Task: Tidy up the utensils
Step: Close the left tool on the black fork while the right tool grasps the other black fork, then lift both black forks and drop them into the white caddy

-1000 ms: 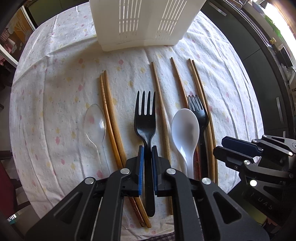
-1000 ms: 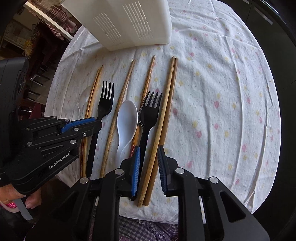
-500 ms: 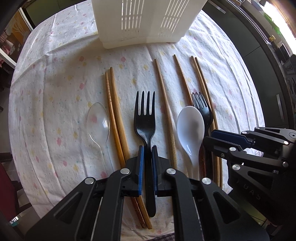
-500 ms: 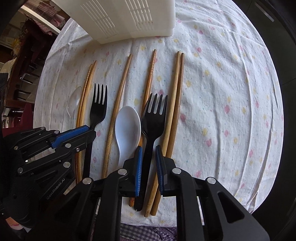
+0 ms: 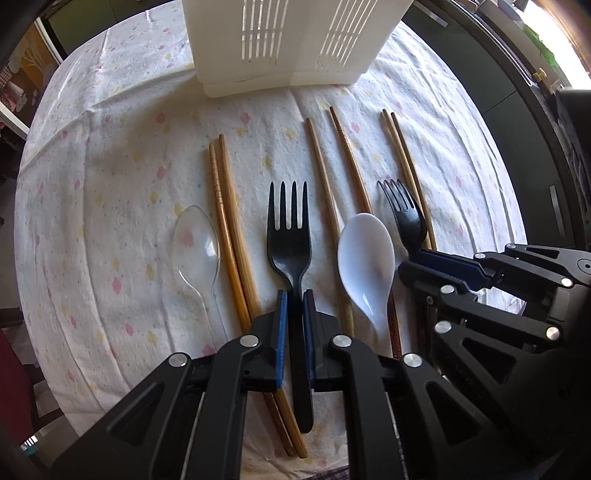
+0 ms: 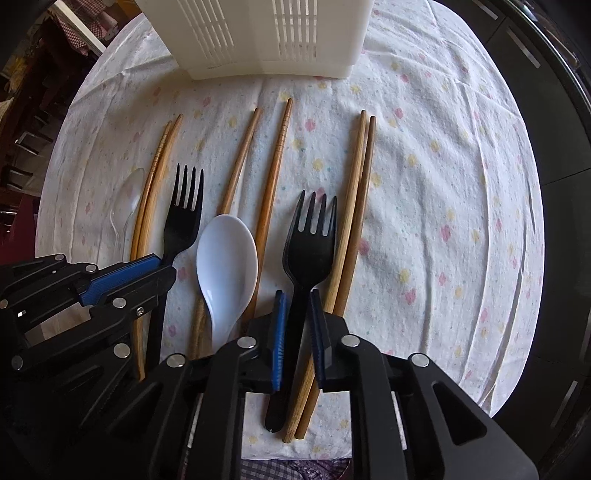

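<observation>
With your left gripper clamped on one black plastic fork and your right gripper just closed on the other black plastic fork, both near the table's front edge, lifting may drag the adjacent pair of wooden chopsticks off.

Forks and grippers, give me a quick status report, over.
Left gripper shut on left black fork. Right gripper shut on right black fork. Both forks still on tablecloth. White basket ahead, path clear.
</observation>
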A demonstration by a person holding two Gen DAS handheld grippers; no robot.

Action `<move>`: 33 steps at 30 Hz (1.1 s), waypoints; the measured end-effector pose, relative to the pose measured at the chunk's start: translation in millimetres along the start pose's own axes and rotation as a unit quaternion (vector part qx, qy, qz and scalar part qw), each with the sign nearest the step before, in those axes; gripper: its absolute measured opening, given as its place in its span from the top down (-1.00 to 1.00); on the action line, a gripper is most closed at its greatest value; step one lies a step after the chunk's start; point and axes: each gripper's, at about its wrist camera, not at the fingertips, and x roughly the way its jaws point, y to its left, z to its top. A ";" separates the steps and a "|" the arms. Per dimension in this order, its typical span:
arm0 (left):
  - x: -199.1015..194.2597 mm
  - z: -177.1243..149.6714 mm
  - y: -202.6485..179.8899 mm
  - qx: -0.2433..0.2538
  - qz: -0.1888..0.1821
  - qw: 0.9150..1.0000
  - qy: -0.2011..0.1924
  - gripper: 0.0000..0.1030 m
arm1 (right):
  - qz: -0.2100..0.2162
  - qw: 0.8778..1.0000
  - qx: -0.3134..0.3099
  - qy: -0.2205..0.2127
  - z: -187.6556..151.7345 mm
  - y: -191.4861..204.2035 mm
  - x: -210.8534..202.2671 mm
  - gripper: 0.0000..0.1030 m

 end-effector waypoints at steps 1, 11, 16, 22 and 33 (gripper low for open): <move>0.1 -0.5 0.3 0.003 0.001 1.000 -0.001 0.83 | 0.003 1.000 0.002 -0.003 -1.1 -0.8 0.0 0.81; -20.6 -6.8 1.3 0.027 -0.014 0.997 -0.069 0.84 | 0.053 0.992 0.015 -0.118 -30.6 -21.4 -25.1 0.82; -46.4 -8.9 -2.6 0.048 -0.023 0.992 -0.118 0.84 | 0.062 0.984 0.013 -0.168 -42.4 -28.0 -40.7 0.81; -89.3 -8.5 -18.1 0.077 -0.026 0.981 -0.176 0.84 | 0.066 0.976 0.007 -0.205 -43.1 -36.5 -64.0 0.81; -195.0 14.5 -25.2 0.079 -0.044 0.955 -0.284 0.84 | 0.083 0.960 0.011 -0.269 -45.8 -56.8 -123.6 0.81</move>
